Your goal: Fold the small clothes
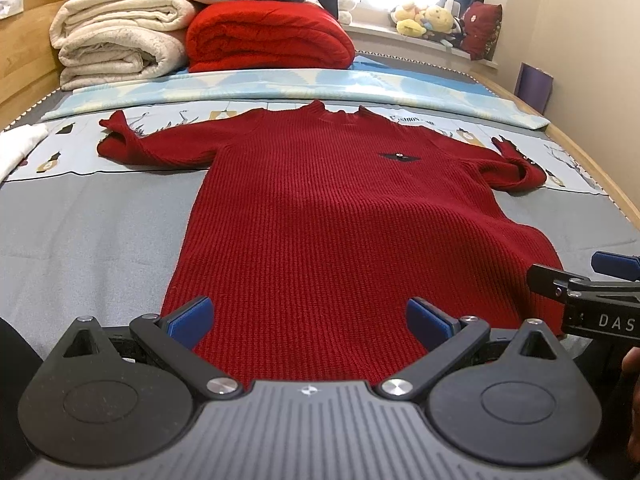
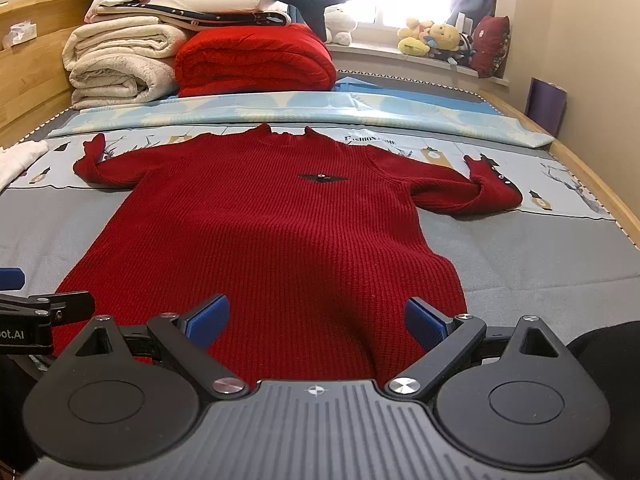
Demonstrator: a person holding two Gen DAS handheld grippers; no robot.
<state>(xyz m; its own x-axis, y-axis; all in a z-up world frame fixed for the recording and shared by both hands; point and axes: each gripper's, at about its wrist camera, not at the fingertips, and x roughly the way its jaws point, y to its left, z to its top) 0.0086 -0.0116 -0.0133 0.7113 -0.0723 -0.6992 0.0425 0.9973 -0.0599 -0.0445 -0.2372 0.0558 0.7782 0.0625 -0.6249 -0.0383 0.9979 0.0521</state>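
Observation:
A dark red ribbed knit sweater (image 1: 320, 208) lies flat and face up on the bed, collar far, hem near me, both sleeves spread out with the cuffs bent back. It also shows in the right wrist view (image 2: 272, 240). My left gripper (image 1: 308, 320) is open, its blue pads over the left part of the hem. My right gripper (image 2: 316, 320) is open over the right part of the hem. Neither holds anything. The right gripper shows at the right edge of the left wrist view (image 1: 580, 280); the left gripper shows at the left edge of the right wrist view (image 2: 40, 304).
Folded cream blankets (image 1: 116, 44) and a red blanket (image 1: 268, 36) are stacked at the head of the bed. A white cloth (image 1: 16, 148) lies at the left edge. Plush toys (image 1: 432, 20) sit on the windowsill. A wooden bed frame (image 1: 592, 164) runs along the right.

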